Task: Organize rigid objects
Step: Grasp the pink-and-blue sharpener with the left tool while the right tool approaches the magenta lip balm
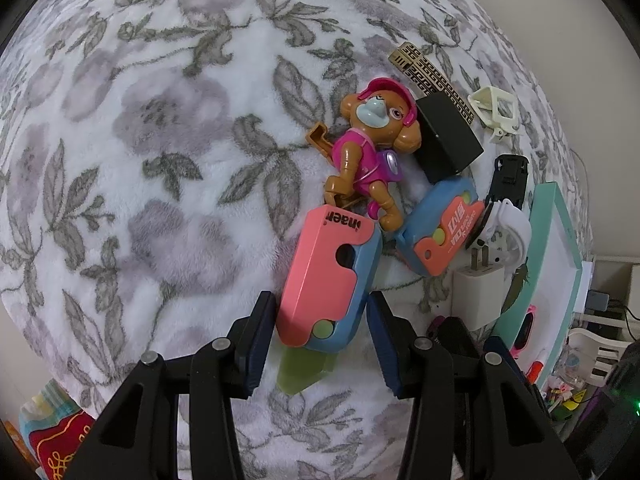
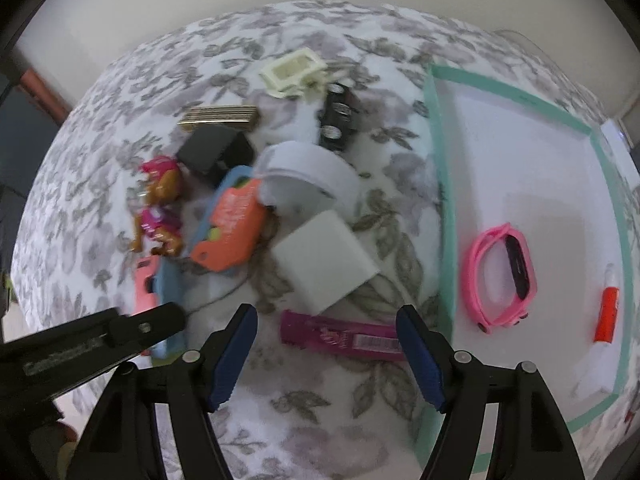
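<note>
A pile of small objects lies on a floral blanket. My left gripper [image 1: 320,344] is open, its pads [image 1: 260,344] on either side of a pink-and-blue toy knife [image 1: 328,280] with a green blade tip, apparently not clamping it. Behind it lie a toy dog figure [image 1: 368,152], a second orange-and-blue toy knife [image 1: 436,228], a black box [image 1: 444,136] and a white charger [image 1: 476,292]. My right gripper [image 2: 326,356] is open and empty just before a magenta bar [image 2: 340,336]. A teal-rimmed white tray [image 2: 440,184] holds a pink watch [image 2: 500,280] and an orange-capped tube [image 2: 606,312].
A cream clip frame [image 2: 292,70], a patterned comb [image 2: 218,116], a black clip [image 2: 338,120] and a white band [image 2: 308,172] lie at the back of the pile. The left gripper's arm [image 2: 92,340] shows at lower left. Clutter stands beyond the bed's right edge [image 1: 592,360].
</note>
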A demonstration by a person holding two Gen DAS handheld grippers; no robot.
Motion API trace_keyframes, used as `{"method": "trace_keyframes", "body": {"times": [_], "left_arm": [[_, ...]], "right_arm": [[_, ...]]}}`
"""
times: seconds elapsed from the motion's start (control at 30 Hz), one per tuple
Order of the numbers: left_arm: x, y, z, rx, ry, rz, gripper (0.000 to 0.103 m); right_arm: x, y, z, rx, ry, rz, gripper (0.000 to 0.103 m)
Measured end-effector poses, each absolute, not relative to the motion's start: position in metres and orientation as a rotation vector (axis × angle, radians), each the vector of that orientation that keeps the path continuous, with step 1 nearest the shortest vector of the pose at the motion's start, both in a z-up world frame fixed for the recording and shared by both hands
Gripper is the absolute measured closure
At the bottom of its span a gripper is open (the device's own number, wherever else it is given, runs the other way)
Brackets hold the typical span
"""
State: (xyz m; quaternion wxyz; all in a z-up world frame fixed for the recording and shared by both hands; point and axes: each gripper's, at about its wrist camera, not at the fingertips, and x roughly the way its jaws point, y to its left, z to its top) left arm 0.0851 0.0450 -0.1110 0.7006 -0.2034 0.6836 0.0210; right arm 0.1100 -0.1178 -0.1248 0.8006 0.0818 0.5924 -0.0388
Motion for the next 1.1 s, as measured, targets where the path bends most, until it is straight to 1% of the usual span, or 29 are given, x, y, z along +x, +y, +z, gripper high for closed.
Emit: {"method": "trace_keyframes", "body": {"times": [0.17, 0.37, 0.63, 0.93, 1.1], "left_arm": [[0.085, 0.046, -0.111, -0.456, 1.523, 0.046, 0.054], [0.085, 0.046, -0.111, -0.453, 1.525, 0.046, 0.054], [0.085, 0.045, -0.111, -0.451, 1.526, 0.05, 0.054], [0.085, 0.044, -0.112, -0.465, 1.527, 0.048, 0.054], [0.085, 0.043, -0.112, -0.476, 1.53, 0.048, 0.054]], "right_arm": [[0.117, -0.118, -0.138, 0.185, 1.299, -0.062, 0.028], [0.116, -0.121, -0.14, 0.302, 1.317, 0.006, 0.027], [0.099, -0.129, -0.119, 0.267, 1.317, -0.026, 0.027], [0.083, -0.128, -0.124, 0.19, 1.371, -0.106, 0.028], [0.085, -0.122, -0.129, 0.226, 1.384, -0.132, 0.027]]}}
